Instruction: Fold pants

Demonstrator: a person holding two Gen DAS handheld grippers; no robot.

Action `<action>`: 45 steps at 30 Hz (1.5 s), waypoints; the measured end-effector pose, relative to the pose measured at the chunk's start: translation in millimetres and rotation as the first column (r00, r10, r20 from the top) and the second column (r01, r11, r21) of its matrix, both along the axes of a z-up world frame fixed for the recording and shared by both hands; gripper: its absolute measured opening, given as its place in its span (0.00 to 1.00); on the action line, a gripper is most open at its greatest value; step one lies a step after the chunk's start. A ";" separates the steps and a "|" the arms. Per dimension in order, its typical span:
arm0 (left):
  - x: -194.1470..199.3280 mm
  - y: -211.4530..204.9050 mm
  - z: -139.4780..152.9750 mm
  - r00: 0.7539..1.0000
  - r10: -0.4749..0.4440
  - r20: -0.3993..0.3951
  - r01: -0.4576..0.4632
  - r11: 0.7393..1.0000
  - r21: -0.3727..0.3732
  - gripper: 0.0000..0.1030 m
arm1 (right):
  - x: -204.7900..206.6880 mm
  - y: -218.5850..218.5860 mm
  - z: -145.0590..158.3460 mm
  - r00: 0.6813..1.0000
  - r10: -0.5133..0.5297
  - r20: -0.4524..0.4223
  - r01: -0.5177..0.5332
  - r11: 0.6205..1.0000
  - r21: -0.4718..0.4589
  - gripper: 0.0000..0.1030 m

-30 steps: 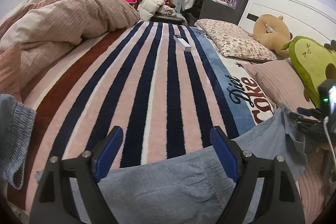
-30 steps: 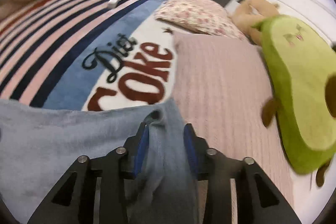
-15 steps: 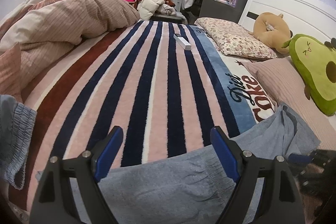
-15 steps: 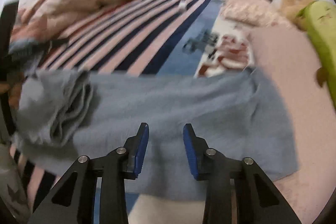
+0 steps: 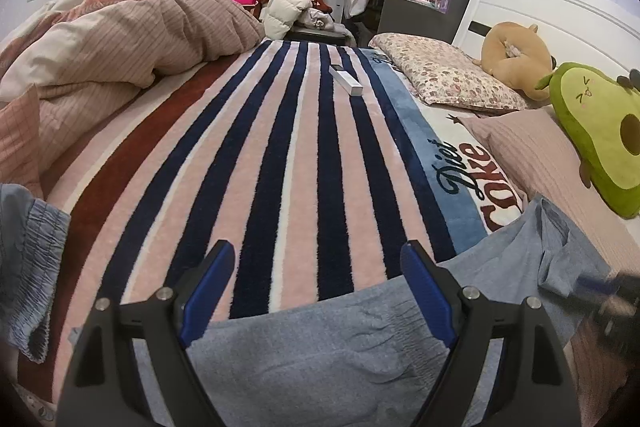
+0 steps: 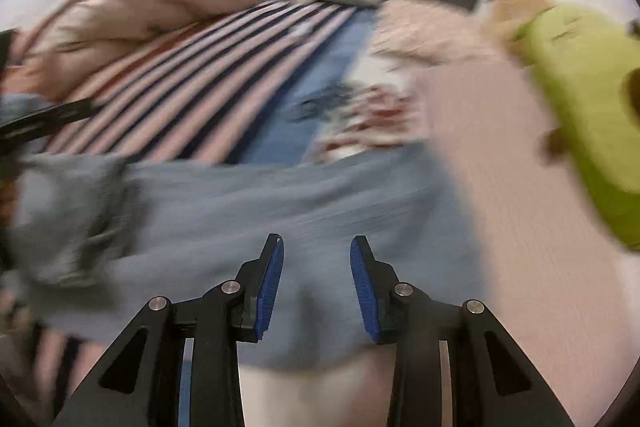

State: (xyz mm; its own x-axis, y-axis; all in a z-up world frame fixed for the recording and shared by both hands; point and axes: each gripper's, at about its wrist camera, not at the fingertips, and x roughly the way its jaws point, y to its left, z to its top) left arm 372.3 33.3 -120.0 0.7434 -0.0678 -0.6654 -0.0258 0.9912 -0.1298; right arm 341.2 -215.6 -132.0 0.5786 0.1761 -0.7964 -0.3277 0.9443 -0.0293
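A second ago my right gripper was pinching the corner of the pants near the pink pillow; now it is letting nothing ride between its blue pads, and it is hanging above the middle of the cloth instead. The right wrist view is smearing with motion, so I am reading it loosely. The jaws are standing a little apart, a narrow gap, with grey-blue fabric showing below and between them but no pad pressing on it.

My left gripper is sitting where it was a second ago, jaws spread wide and empty, hovering over the near edge of the pants with the striped blanket showing in the gap. In that view the right gripper has dropped from the far right edge to a dark blur low in the right corner.

The pants are lying stretched across the near side of the bed, one end reaching onto the pink pillow, the other bunching up at the left side of the right wrist view. A second piece of grey-blue gathered cloth is hanging at the left edge of the left wrist view.

Around them I am seeing a rumpled pink duvet on the left, a small white box lying on the stripes further up, a floral pillow, a tan plush toy and a green avocado plush against the white headboard.
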 end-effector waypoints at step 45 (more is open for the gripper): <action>-22.2 14.6 22.1 0.998 0.047 0.039 -0.050 0.996 0.070 0.80 | 7.0 70.4 51.4 0.965 0.143 0.218 -0.217 0.902 0.373 0.05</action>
